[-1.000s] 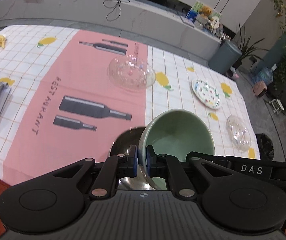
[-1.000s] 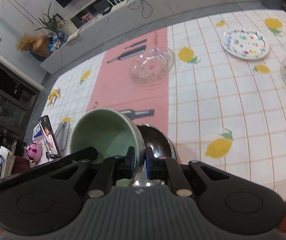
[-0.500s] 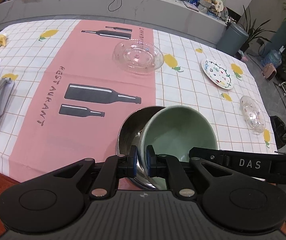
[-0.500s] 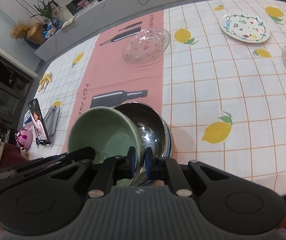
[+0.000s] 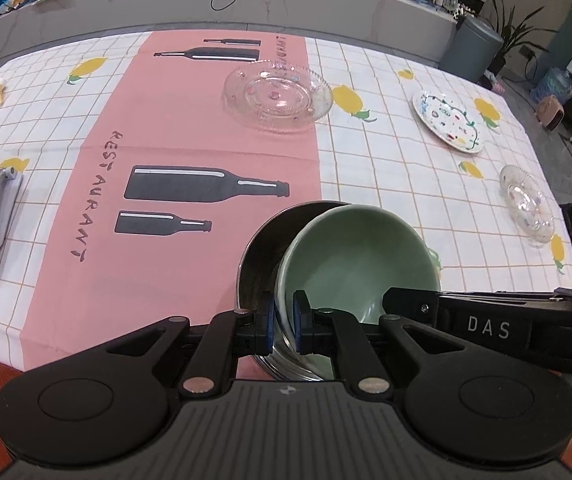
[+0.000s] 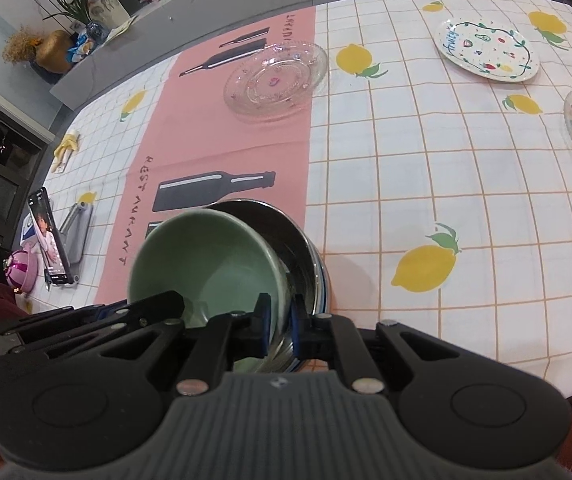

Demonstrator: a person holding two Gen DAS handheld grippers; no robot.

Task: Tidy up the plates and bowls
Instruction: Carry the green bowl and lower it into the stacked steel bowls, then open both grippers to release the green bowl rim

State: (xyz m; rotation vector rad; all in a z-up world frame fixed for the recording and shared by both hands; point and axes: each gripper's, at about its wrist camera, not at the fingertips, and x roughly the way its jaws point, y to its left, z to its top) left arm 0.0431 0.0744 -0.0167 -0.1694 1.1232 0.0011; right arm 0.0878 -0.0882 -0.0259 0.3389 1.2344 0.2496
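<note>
1. checked cloth with lemons and a pink printed runner covers the table (image 5: 405,184); at its near edge both tools work on one nested pair of bowls.
2. left hand-held gripper (image 5: 284,322) has its jaws nearly together, pinched on the near rim of the green bowl (image 5: 357,256), one pad inside and one outside.
3. right hand-held gripper (image 6: 280,326) is likewise nearly closed; in its own view its pads clamp the green bowl's wall on the side next to the steel bowl (image 6: 286,232).
4. the green bowl sits tilted inside the steel bowl, leaning on its rim rather than seated flat; the steel bowl rests on the table close to the near edge, straddling the runner's border.
5. the step in hand looks like nesting the green bowl into the steel one, almost done.
6. next move, as i judge it: level the green bowl so it drops to the bottom, then part both sets of jaws and lift clear without dragging the rim.
7. farther toward the middle, a large glass plate (image 5: 278,96) lies on the runner's edge.
8. by the right edge, a small glass dish (image 5: 527,206) sits nearer and a painted plate (image 5: 447,122) farther, both still unstacked.
</note>
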